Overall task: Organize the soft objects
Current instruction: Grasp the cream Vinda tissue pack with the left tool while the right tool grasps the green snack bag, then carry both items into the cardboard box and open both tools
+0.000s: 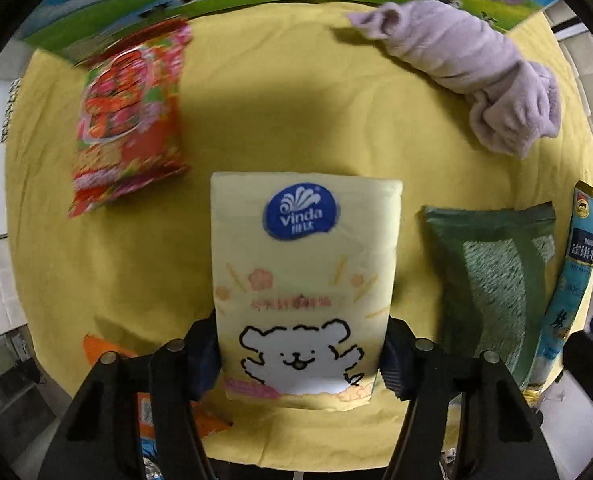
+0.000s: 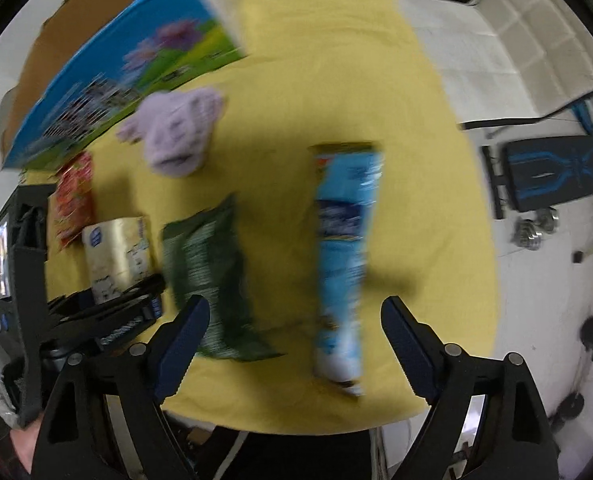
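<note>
- A yellow cloth [image 1: 288,120] covers the table the items lie on.
- A printed carton [image 2: 128,76] with blue sky, green grass and purple flowers lies along the far edge of the cloth; brown cardboard shows behind it.
- A dark case with blue lines [image 2: 556,172] sits on the white floor, well apart from the table.
- Small metal parts [image 2: 534,232] lie near that case.

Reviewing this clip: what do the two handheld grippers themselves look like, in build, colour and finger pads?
Both match: the left gripper and right gripper have matte black angular linkage arms with triangular cut-outs and round silver pivot pins. The fingers carry dark navy ribbed pads. No sleeves or markings are visible.
</note>
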